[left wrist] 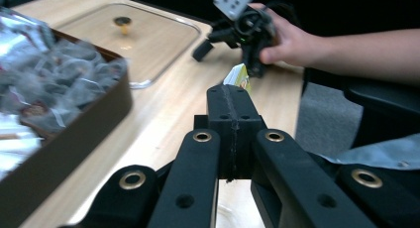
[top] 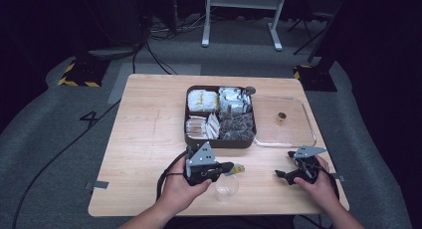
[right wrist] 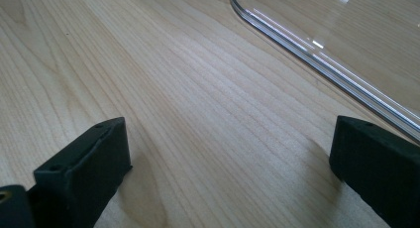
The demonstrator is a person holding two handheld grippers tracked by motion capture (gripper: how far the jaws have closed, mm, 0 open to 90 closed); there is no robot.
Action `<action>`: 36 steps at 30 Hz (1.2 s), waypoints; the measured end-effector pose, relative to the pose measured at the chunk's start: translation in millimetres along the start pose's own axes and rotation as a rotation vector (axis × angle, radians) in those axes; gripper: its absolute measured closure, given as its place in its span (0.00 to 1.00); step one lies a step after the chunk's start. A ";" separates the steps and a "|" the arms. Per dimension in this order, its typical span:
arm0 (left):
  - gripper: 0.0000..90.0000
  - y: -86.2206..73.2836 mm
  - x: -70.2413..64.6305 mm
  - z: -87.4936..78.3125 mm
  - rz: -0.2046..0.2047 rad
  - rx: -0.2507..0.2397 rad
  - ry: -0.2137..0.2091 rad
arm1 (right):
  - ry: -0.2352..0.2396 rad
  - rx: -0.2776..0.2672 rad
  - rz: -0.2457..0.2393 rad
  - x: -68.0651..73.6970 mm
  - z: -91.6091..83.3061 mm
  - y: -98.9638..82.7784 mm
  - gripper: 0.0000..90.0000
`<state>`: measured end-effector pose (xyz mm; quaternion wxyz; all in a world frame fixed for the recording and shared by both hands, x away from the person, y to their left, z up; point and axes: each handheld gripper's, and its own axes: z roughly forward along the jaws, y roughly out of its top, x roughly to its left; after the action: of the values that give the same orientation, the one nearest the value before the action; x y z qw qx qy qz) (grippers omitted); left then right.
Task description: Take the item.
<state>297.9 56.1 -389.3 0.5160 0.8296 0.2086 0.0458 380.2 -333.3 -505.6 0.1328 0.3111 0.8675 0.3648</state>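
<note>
My left gripper (top: 230, 167) is shut on a small yellow and white packet (top: 239, 168), held just above a clear glass cup (top: 225, 189) near the table's front edge. In the left gripper view the jaws (left wrist: 230, 96) are pressed together and the packet (left wrist: 237, 77) sticks out past their tips. My right gripper (top: 284, 165) rests low at the front right with its jaws wide apart and nothing between them. The right gripper view has that gripper (right wrist: 228, 158) over bare wood beside the rim of the clear lid (right wrist: 317, 54).
A brown box (top: 220, 142) with four compartments of wrapped packets stands mid-table. To its right the clear lid (top: 298, 134) lies flat, with a small knob (top: 281, 117). The wooden table (top: 144, 139) has bare room at the left. Beyond its far edge are cables and a frame's legs.
</note>
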 end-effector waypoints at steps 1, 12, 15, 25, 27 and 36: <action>1.00 -1.7 -1.8 0.7 0.004 0.001 -0.005 | 0.000 0.000 0.000 0.0 0.0 0.0 0.03; 1.00 -19.0 -8.3 7.2 -0.007 0.018 -0.018 | 0.000 0.000 0.000 0.0 0.0 0.0 0.03; 1.00 -21.8 -9.0 8.2 -0.005 0.022 -0.017 | 0.000 0.000 0.000 0.0 0.0 0.0 0.03; 1.00 -30.1 -6.4 9.6 -0.003 0.036 -0.016 | 0.000 0.000 0.000 0.0 0.0 0.0 0.03; 1.00 -32.1 -5.1 9.3 -0.010 0.037 -0.026 | 0.000 0.000 0.000 0.0 0.0 0.0 0.03; 0.84 -34.0 -5.0 9.4 -0.001 0.040 -0.026 | 0.000 0.000 0.000 0.0 0.0 0.0 0.03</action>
<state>286.0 59.3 -422.7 0.5021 0.8400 0.2032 0.0309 380.2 -333.3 -505.6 0.1328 0.3110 0.8675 0.3648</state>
